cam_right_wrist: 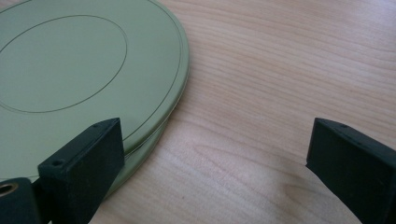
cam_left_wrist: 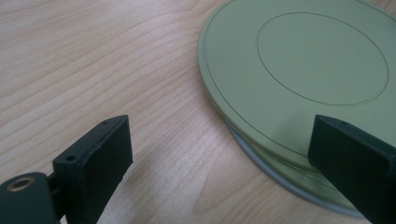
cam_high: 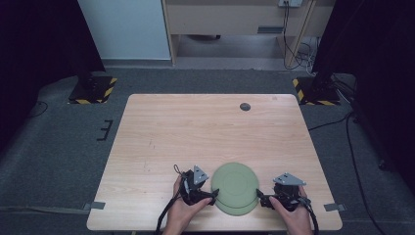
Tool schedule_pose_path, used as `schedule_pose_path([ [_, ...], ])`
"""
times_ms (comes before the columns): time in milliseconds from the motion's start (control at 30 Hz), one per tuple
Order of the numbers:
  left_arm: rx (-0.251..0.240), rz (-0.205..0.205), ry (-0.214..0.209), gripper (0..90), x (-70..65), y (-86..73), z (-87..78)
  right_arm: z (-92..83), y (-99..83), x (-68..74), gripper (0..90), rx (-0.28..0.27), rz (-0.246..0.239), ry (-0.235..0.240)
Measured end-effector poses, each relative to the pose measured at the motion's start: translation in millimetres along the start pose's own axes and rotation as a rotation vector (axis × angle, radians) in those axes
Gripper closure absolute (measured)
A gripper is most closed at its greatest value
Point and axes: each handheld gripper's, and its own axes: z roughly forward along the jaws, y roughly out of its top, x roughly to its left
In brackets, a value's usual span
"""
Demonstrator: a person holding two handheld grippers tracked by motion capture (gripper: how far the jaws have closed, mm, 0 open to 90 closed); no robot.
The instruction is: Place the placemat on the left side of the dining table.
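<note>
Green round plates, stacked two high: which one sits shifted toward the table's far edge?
The upper green round plate. It lies offset on the lower green round plate, whose rim pokes out on the near side.

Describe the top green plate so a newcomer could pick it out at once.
On the wooden table, look at the near edge between the left gripper and right gripper. A stack of green plates sits there; the top plate is shifted off the lower plate.
</note>
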Motion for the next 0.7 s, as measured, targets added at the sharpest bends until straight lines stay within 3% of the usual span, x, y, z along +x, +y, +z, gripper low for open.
schedule_pose_path([
  [167, 0.010, 0.009, 0.009, 5.7, 2.4, 5.0, 3.0, 5.4, 3.5, -2.7, 4.3, -0.010, 0.013, -0.020],
  [200, -0.006, 0.012, 0.011, 9.3, 2.2, 6.0, 2.6, 7.0, 4.5, -3.7, 4.8, -0.013, 0.017, -0.023],
  [400, -0.003, 0.025, -0.008, 9.1, -2.4, 1.8, -1.0, 0.1, 1.0, -3.5, 6.4, -0.021, 0.025, -0.009],
  [700, -0.021, 0.014, -0.015, 10.2, -4.3, 0.2, -6.2, -4.3, -0.4, 0.4, 6.5, -0.021, 0.004, 0.008],
])
